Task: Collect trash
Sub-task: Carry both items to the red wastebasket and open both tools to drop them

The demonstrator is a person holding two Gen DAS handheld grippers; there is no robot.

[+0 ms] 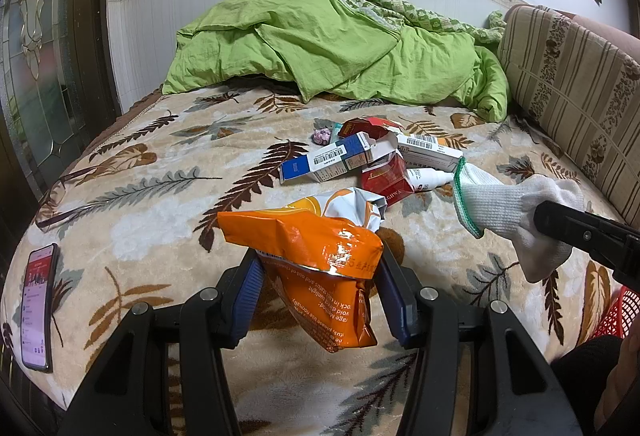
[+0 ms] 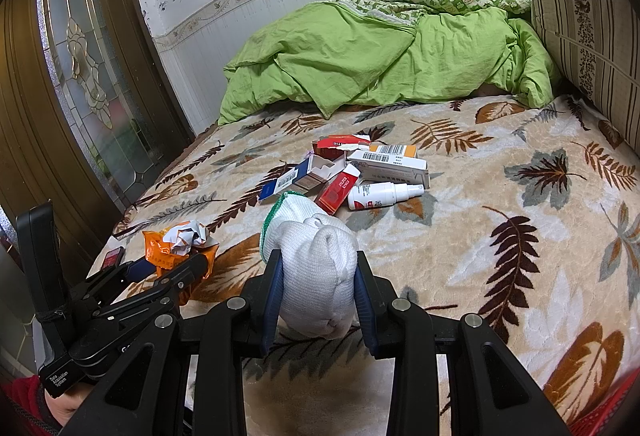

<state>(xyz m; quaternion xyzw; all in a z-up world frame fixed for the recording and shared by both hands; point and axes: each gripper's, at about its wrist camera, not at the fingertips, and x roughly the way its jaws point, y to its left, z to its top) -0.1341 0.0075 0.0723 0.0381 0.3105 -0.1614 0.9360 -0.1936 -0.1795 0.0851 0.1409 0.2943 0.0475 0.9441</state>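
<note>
Two grippers, both loaded: left gripper [image 1: 318, 300] clamps orange chip bag [image 1: 320, 240], right gripper [image 2: 318, 300] clamps white glove [image 2: 316, 276], both over bed's [image 2: 500, 256] near edge; boxes [image 2: 360, 165] mid-bed.

Leaf-print bed [image 2: 500, 171]: cartons [image 2: 340, 167] and spray bottle [image 2: 384, 194] at centre, green duvet [image 2: 380, 55] at twelve o'clock (phone [image 1: 38, 306] at eight).

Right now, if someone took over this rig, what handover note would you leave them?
Left tool: shut on the orange snack bag.
Right tool: shut on the white glove.
Both are lifted off the bed.
Still on the bed: cartons, red packs, spray bottle.
A red basket shows at the bed's edge.
Left: drop both, then clear the pile.
</note>
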